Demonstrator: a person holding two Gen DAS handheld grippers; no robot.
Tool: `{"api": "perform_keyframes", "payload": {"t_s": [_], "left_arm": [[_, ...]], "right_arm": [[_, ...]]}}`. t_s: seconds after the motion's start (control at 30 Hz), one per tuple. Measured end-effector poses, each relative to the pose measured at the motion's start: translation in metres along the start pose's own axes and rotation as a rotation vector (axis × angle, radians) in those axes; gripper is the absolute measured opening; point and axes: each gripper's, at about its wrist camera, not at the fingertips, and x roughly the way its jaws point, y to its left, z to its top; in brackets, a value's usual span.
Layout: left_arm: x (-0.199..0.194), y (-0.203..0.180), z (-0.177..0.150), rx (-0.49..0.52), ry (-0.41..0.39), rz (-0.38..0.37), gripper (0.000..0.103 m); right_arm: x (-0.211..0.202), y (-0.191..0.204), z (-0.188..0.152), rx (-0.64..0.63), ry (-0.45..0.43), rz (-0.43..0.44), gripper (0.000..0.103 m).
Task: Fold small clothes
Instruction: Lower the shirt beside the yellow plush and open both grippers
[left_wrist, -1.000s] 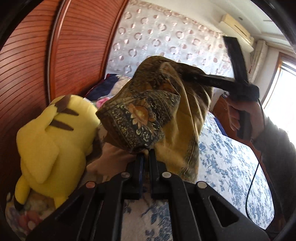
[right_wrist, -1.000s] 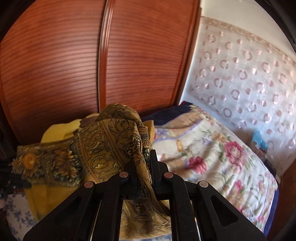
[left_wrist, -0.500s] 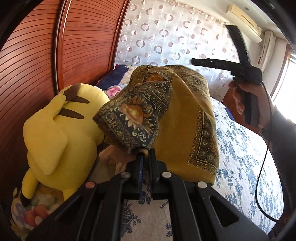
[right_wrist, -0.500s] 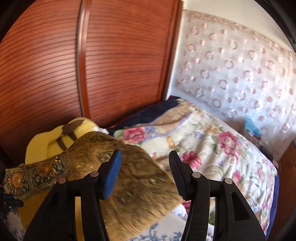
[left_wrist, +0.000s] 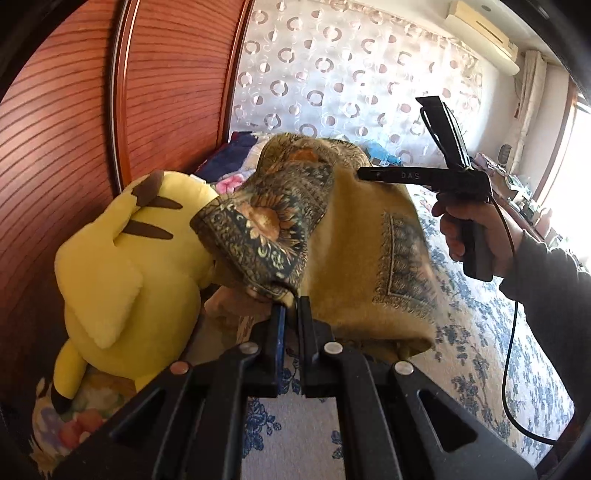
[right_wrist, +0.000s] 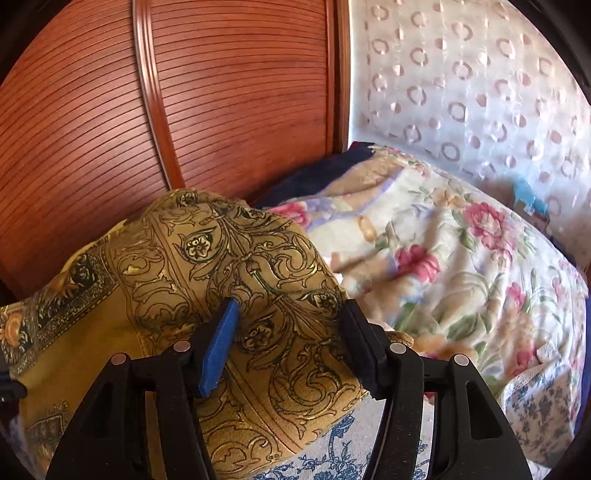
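Bedside plush toy (left_wrist: 125, 266); left view only

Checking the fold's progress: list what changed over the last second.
The right gripper let go of the patterned cloth; its jaws have just opened, and the freed end dropped toward the bed. The left gripper stays clamped on its corner; the yellow plush hasn't moved.
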Motion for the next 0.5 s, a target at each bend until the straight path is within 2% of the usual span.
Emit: {"api": "perform_keyframes", "payload": {"t_s": [0.13,0.23,0.5], "left_arm": [[-0.014,-0.004,0.002,0.017,-0.022,0.014,0.002],[-0.027,-0.013,0.003,0.051,-0.04,0.034,0.002],[-0.06,-0.045,0.002,0.114,-0.093,0.02,0.002]], "right_arm": [[-0.03,0.007,-0.002,0.012,-0.024,-0.048,0.059],[-0.062,0.012,-0.009,0.019,-0.057,-0.037,0.059],[-0.159,0.036,-0.059,0.068,-0.15,-0.012,0.059]]}}
